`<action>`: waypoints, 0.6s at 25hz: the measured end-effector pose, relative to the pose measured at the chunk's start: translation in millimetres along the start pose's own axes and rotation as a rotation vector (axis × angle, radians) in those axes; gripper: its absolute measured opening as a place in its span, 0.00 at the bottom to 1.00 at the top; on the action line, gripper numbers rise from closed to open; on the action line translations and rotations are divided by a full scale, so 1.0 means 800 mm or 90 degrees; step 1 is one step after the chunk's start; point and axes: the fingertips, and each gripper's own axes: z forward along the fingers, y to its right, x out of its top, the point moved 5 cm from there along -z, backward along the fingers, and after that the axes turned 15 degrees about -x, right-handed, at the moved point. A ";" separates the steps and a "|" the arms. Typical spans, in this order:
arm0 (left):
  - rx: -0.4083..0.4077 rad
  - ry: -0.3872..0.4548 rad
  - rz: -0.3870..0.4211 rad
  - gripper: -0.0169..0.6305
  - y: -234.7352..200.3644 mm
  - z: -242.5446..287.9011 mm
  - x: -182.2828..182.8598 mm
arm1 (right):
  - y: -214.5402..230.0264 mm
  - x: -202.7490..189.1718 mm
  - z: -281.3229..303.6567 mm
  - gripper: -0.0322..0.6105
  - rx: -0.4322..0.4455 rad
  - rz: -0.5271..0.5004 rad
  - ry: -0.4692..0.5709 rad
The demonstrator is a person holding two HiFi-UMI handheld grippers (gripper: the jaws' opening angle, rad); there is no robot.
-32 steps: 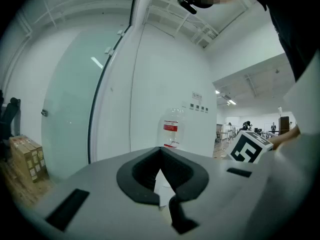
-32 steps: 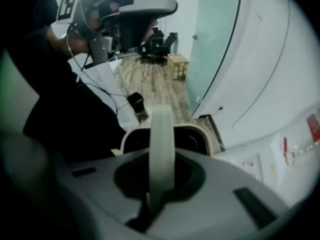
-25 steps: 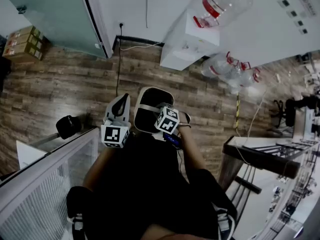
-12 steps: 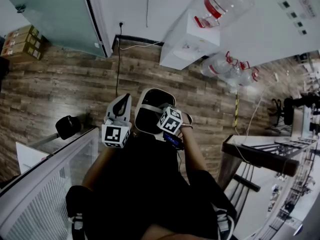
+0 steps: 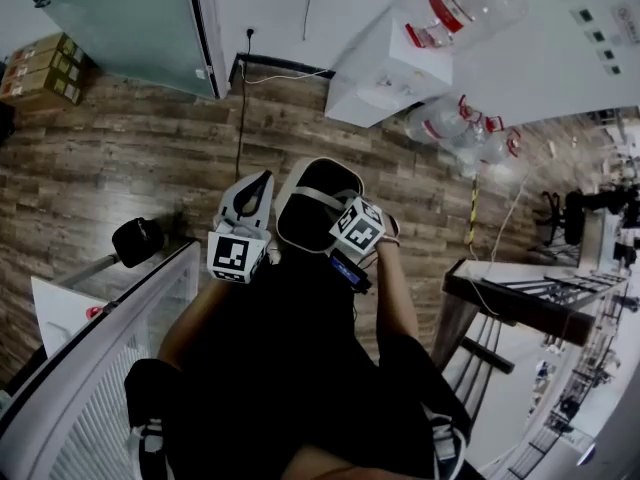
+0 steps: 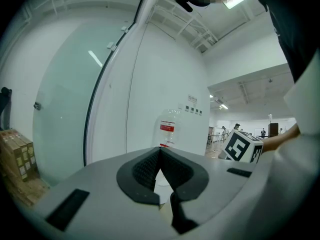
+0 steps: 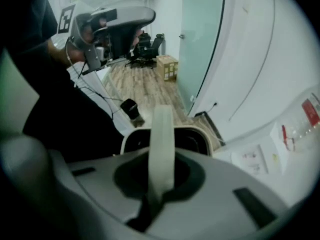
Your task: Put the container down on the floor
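The container point(image 5: 318, 206) is a white pail with a dark inside and a pale strap handle point(image 5: 312, 198). It hangs above the wooden floor in front of the person's body. My right gripper point(image 5: 338, 218) is shut on that handle; in the right gripper view the handle strap point(image 7: 162, 149) runs straight up out of the closed right gripper point(image 7: 156, 196), with the container's rim point(image 7: 200, 134) behind it. My left gripper point(image 5: 260, 183) floats just left of the container, apart from it. In its own view the left gripper point(image 6: 160, 151) is shut with nothing in it.
A white water dispenser point(image 5: 385, 78) with a bottle on top stands by the far wall, with spare bottles point(image 5: 460, 133) on the floor beside it. Cardboard boxes point(image 5: 40, 68) sit far left. A glass railing point(image 5: 100, 348) and a black knob point(image 5: 137, 240) are at left, a desk point(image 5: 520, 298) at right.
The container and both grippers have drifted a little forward and to the right in the head view. The right gripper's hold on the handle is unchanged.
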 end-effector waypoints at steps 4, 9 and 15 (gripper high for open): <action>0.006 -0.001 -0.005 0.07 -0.020 -0.014 -0.004 | 0.007 0.017 0.002 0.10 -0.013 0.012 0.006; 0.010 0.000 -0.006 0.07 -0.036 -0.005 -0.001 | 0.026 0.034 0.010 0.10 -0.019 0.021 0.015; 0.011 -0.002 0.000 0.07 -0.054 0.023 0.001 | 0.057 0.049 0.030 0.10 -0.018 0.018 0.022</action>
